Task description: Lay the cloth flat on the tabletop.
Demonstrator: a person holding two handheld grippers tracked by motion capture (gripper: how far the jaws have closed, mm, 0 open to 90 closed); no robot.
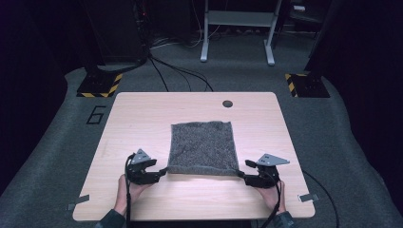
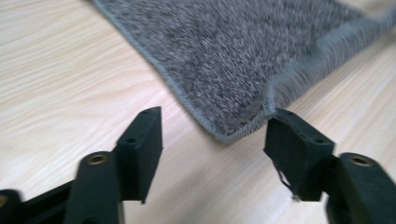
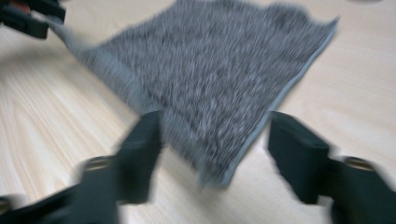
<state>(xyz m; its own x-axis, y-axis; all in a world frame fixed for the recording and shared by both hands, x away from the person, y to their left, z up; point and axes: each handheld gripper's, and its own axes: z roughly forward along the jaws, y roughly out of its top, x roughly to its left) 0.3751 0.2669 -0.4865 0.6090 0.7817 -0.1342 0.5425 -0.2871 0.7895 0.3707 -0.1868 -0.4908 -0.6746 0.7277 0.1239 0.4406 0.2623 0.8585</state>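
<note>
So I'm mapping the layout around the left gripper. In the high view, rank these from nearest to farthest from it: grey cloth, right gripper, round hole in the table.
From the left gripper:
1. Grey cloth, its near left corner right at the jaws.
2. Right gripper, across at the cloth's other near corner.
3. Round hole, near the table's far edge.

I'm working at a light wooden table [image 1: 142,114] with a round hole [image 1: 227,103]. Black cables [image 1: 180,71] are trailing across grey floor [image 1: 57,142] toward a metal frame [image 1: 237,28].
</note>
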